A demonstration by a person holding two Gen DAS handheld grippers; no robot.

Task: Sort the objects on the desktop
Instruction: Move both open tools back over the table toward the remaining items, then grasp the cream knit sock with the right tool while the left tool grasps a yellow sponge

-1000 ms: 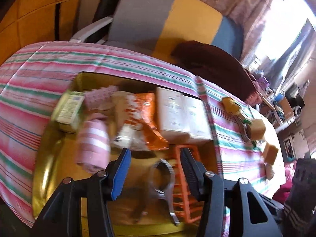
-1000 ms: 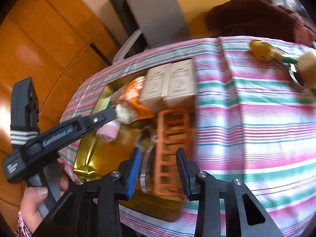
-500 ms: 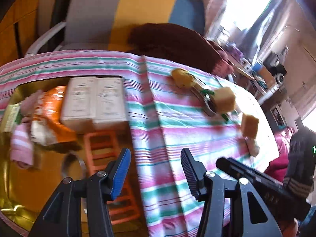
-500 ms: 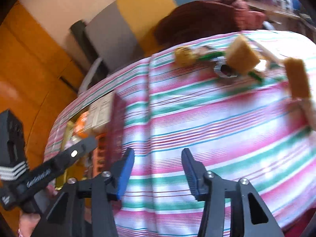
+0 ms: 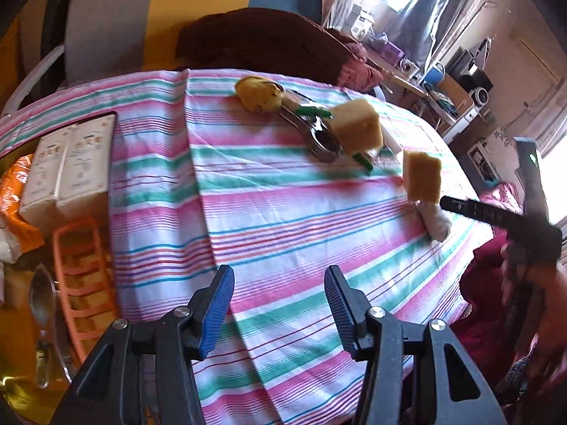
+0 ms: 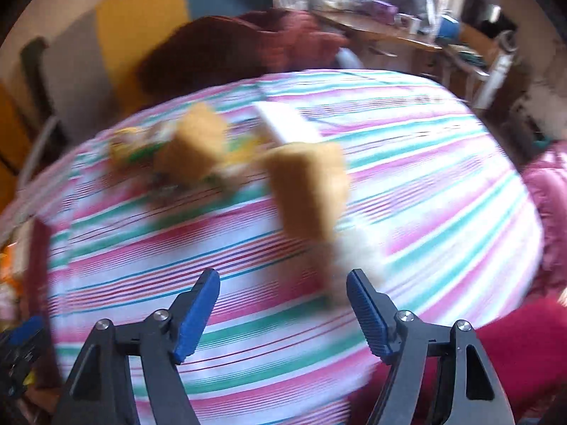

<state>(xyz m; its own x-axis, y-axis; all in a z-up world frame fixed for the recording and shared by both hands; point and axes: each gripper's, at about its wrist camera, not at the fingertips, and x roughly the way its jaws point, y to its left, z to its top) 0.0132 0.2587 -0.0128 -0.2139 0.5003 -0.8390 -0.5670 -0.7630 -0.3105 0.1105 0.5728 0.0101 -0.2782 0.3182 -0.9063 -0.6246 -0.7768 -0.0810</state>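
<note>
My left gripper hangs open over the pink and green striped tablecloth with nothing between its blue pads. My right gripper is opening, also empty, just in front of a tan sponge block; this view is blurred. Further back lie a second sponge block, a yellow sponge, a metal scoop and a white roll. The tan sponge block stands by the roll.
At the left a gold tray holds two white boxes, an orange rack, a spoon and an orange packet. The other gripper's black body reaches in at right. A chair with a dark cloth stands behind the table.
Both grippers have swung right, from over the gold tray to over the striped cloth. The right gripper's jaws, narrow around the orange rack before, have widened; the rack stays in the tray.
</note>
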